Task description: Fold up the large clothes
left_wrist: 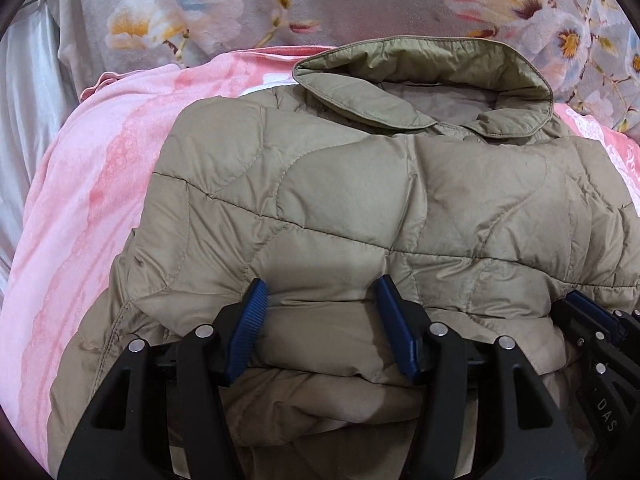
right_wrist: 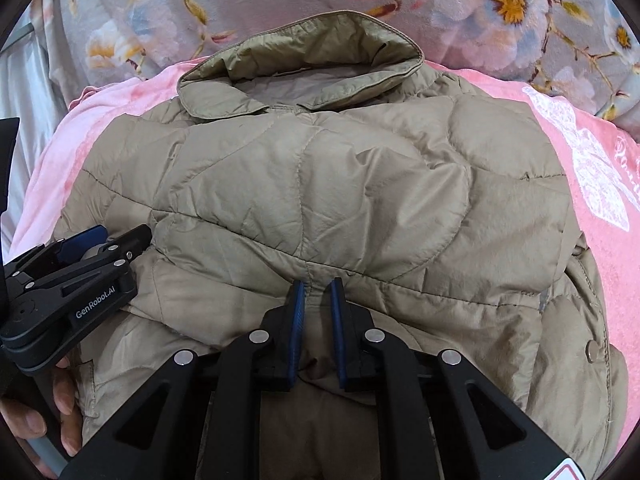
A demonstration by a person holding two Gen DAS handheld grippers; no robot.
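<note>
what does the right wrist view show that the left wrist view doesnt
Only the right wrist view: the person's hand holding the left gripper, a snap button, and the white lace print in full. Only the left wrist view: the left gripper's wide-open fingers around a puffy fold. Both: the khaki quilted jacket, its collar, the pink blanket, the floral fabric.

Left view: low over the left gripper [left_wrist: 322,292], close, facing the jacket [left_wrist: 360,200] collar.
Right view: beside it, same heading.
Shared: jacket, pink blanket [left_wrist: 100,200].
</note>
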